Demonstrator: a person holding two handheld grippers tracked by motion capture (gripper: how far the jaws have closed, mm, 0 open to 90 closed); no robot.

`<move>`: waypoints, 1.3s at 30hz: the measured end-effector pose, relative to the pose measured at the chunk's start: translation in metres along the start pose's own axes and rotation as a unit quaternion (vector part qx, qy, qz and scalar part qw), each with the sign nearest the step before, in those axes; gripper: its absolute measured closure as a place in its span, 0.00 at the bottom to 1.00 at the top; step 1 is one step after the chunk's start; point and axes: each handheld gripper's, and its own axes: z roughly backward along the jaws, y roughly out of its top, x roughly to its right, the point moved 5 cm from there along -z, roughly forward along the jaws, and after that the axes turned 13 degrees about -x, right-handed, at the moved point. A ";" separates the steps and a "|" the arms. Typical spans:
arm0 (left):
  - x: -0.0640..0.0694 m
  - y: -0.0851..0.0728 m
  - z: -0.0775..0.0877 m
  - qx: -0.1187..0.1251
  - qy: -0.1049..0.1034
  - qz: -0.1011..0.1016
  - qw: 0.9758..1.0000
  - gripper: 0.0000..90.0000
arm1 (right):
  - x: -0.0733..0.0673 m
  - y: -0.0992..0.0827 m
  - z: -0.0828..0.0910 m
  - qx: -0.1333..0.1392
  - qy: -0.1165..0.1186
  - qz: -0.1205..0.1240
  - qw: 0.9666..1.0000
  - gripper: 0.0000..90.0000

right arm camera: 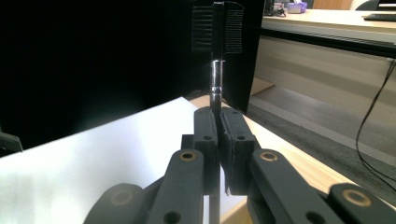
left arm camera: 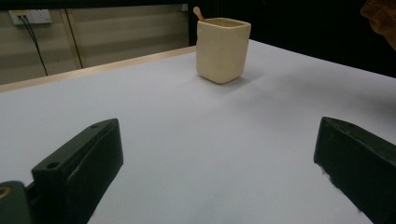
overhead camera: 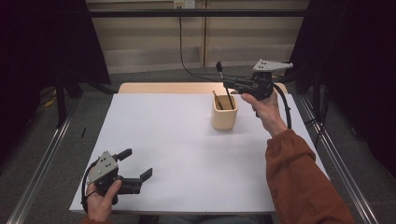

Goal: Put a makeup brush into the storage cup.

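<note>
cream ceramic cup (overhead camera: 224, 114) sits right of centre on the white table (overhead camera: 154, 135), a wooden stick (overhead camera: 217, 100) leaning inside. right tongs (overhead camera: 227, 85) are clamped on a black brow brush-comb (right arm camera: 217, 56), held upright just above the cup with its lower end at the rim. looks like the insert step; next move likely needs a straight lowering, then release. left tongs (overhead camera: 138, 168) idle near the front-left edge, jaws wide apart, nothing between them.

The counter (overhead camera: 177, 140) looks matt white and smooth, its far edge pale wood. The cup (left arm camera: 222, 49) seems matt cream ceramic. The brush (right arm camera: 217, 56) has a shiny metal neck. Both tools look matt black plastic.
</note>
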 end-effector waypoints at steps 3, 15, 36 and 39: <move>0.000 0.000 -0.001 -0.002 0.002 0.000 1.000 0.01 | 0.002 0.003 -0.002 0.004 -0.002 -0.005 1.000 0.95; 0.002 0.000 -0.003 -0.008 -0.002 -0.004 1.000 0.01 | 0.012 0.009 -0.013 0.006 -0.012 -0.013 1.000 0.95; 0.000 0.000 -0.001 -0.006 0.000 -0.005 1.000 0.02 | 0.031 0.007 -0.028 0.008 -0.042 -0.012 0.999 0.95; 0.001 0.000 -0.001 -0.006 0.000 -0.008 1.000 0.01 | 0.032 0.004 -0.034 0.000 -0.044 -0.011 0.999 0.95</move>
